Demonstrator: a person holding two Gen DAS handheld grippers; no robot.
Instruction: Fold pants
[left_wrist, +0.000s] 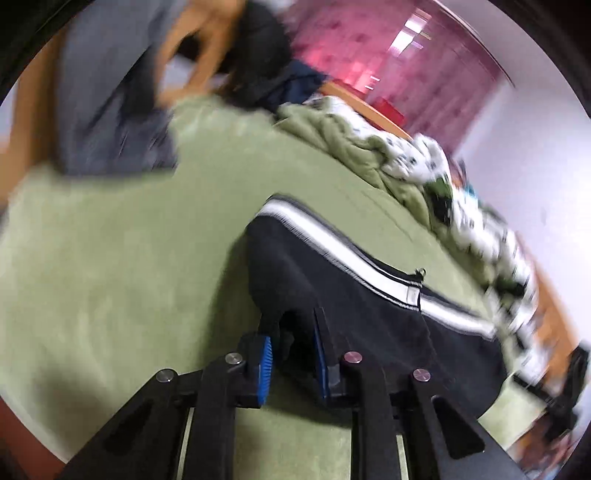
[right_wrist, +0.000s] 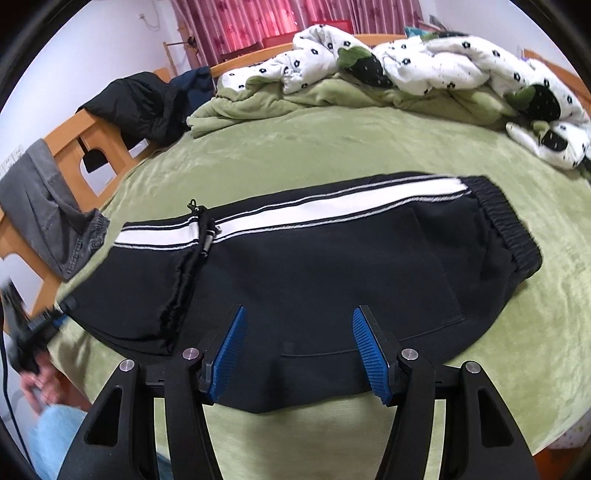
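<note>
Right wrist view shows my right gripper (right_wrist: 297, 350) spread wide, holding nothing, over the near edge of the black pants (right_wrist: 314, 266), which lie folded lengthwise on the green blanket (right_wrist: 332, 151). My left gripper (left_wrist: 291, 332) pinches their end. I judge the crosswise fold comes next: carry that end toward the waistband (right_wrist: 509, 225).

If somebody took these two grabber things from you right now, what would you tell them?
Left gripper: jaws narrowly apart with a bunch of the black pants between them at the leg-end edge; the view is blurred, so I cannot tell if it grips.
Right gripper: jaws wide open, holding nothing, over the pants' near edge.
The pants lie on the green blanket, apparently already folded: leg ends laid over the body, white stripe on the far side, waistband to the right.
Left: probably another fold, then tidy.
</note>
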